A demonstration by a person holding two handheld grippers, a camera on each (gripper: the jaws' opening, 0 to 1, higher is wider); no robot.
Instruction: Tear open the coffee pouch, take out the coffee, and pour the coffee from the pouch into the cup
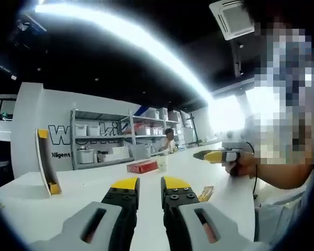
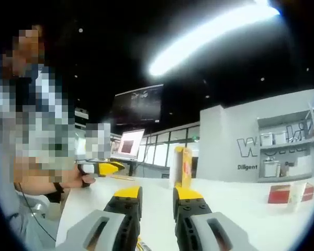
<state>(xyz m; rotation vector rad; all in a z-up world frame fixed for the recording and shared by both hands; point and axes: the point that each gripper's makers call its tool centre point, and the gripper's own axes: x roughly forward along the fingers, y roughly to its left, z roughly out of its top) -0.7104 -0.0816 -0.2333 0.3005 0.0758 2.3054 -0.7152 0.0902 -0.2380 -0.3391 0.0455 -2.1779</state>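
In the left gripper view, the left gripper [image 1: 149,184] is seen at the lower centre above a white table [image 1: 78,201], its yellow-tipped jaws parted by a narrow gap with nothing held. A red box [image 1: 142,166] and a pale cup [image 1: 161,162] are seen just beyond the jaws at mid-frame. A thin golden coffee pouch [image 1: 205,194] lies flat on the table, right of the jaws.

In the right gripper view, the right gripper [image 2: 157,194] is likewise released and empty. A yellow pack [image 2: 183,167] stands upright above its right jaw, and the red box [image 2: 289,193] is found at the right edge.
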